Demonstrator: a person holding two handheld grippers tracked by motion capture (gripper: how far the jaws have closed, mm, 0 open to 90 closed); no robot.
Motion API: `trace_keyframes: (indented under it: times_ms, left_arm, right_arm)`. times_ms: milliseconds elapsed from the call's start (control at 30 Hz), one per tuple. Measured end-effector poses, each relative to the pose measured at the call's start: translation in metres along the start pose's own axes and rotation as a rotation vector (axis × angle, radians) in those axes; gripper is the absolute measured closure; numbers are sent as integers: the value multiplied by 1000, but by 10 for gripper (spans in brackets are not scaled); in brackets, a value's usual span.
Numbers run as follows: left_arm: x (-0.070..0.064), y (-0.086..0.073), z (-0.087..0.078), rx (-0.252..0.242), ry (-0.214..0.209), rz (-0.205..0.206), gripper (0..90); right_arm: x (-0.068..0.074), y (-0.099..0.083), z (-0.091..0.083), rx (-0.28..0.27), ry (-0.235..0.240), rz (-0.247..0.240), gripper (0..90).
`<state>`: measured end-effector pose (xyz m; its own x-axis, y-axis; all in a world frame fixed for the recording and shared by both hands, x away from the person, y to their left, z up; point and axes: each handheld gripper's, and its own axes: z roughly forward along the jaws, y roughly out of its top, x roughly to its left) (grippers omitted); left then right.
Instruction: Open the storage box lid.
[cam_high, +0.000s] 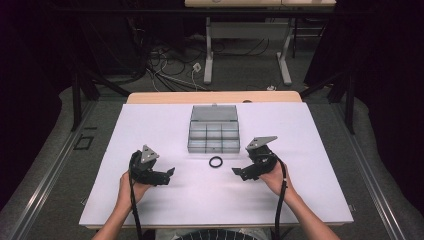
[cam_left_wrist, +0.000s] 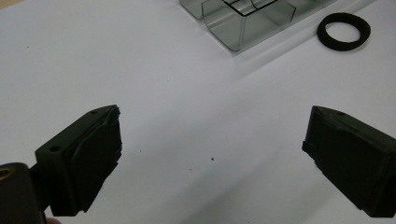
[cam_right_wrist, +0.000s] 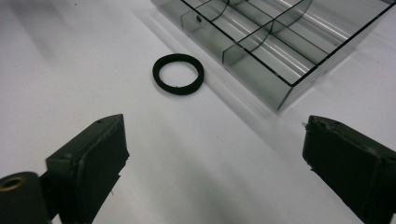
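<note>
A clear plastic organizer box (cam_high: 214, 136) sits toward the far middle of the white desk (cam_high: 150, 125), its lid folded back flat behind it so that all the small compartments stand open from above. Just in front of the box's near wall, apart from it and a little to the right of its middle, a black rubber ring (cam_high: 216, 162) lies flat on the desk; it looks placed there so that either tool can reach it and then has only a short way to go to the compartments. The left tool (cam_high: 169, 175) hangs low over the desk to the near left of the box, its jaws wide apart with nothing between them; in the left gripper view the ring (cam_left_wrist: 343, 31) and a corner of the box (cam_left_wrist: 243, 23) sit far off at the upper right, so this tool is pointed past them rather than at them. The right tool (cam_high: 236, 172) is to the near right of the box, angled inward toward the ring, its jaws likewise spread wide and empty. In the right gripper view the ring (cam_right_wrist: 178, 73) lies ahead and slightly left of the gap, with the box (cam_right_wrist: 280, 42) just beyond it. That aim suggests the right tool is the one lined up for the pick, while the left waits aside where it will not block the path to the box.
</note>
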<state>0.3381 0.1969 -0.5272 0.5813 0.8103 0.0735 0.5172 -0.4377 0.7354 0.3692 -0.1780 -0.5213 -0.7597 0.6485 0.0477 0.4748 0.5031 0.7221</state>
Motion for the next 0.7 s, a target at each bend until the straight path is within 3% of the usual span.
trace_keyframes:
  times_ms: [233, 467, 700]
  left_arm:
    - [-2, -7, -6, -4, 4, -8, 39]
    - [-2, -12, -12, -10, 3, -28, 38]
    - [-1, -18, -16, -1, 3, -22, 39]
  right_arm:
    - [3, 1, 6, 23, 13, -5, 0]
    - [6, 1, 9, 23, 23, -6, 0]
    - [11, 0, 16, 37, 39, -23, 0]
